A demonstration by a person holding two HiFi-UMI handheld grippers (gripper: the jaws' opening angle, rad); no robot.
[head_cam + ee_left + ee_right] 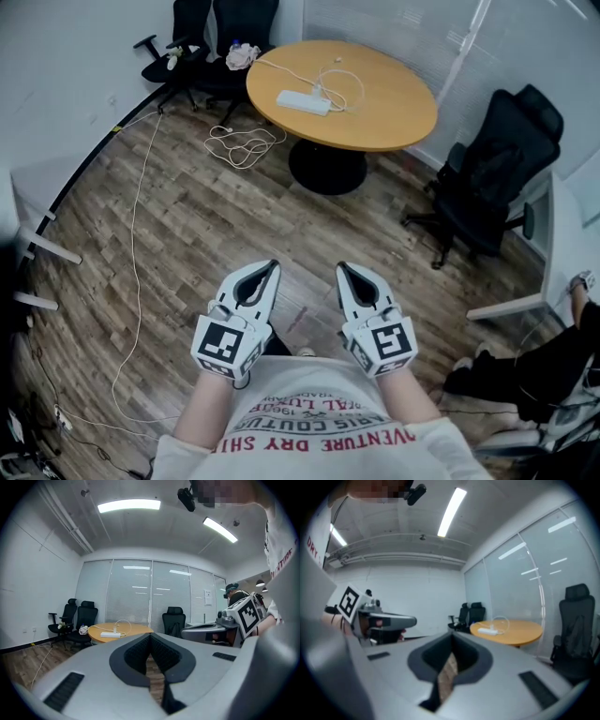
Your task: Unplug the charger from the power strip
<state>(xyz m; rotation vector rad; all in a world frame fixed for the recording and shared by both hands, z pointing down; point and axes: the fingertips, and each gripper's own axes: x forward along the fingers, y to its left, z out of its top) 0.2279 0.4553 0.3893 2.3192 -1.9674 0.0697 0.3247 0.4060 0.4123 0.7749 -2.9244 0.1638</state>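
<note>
Charger (320, 91): a small white plug standing on the right end of the power strip; its thin white cable (349, 89) loops over the tabletop.
Power strip (302, 102): white, lying flat on the far left part of the round wooden table (394, 117).
Left gripper (273, 265): jaws together with nothing between them, held close to the person's body, well apart from the table.
Right gripper (341, 267): jaws together, empty, just beside the left one above the wooden floor (178, 225).
Black chair (492, 178): right of the table.
Second cable (242, 143): coiled on the floor left of the table's foot.
</note>
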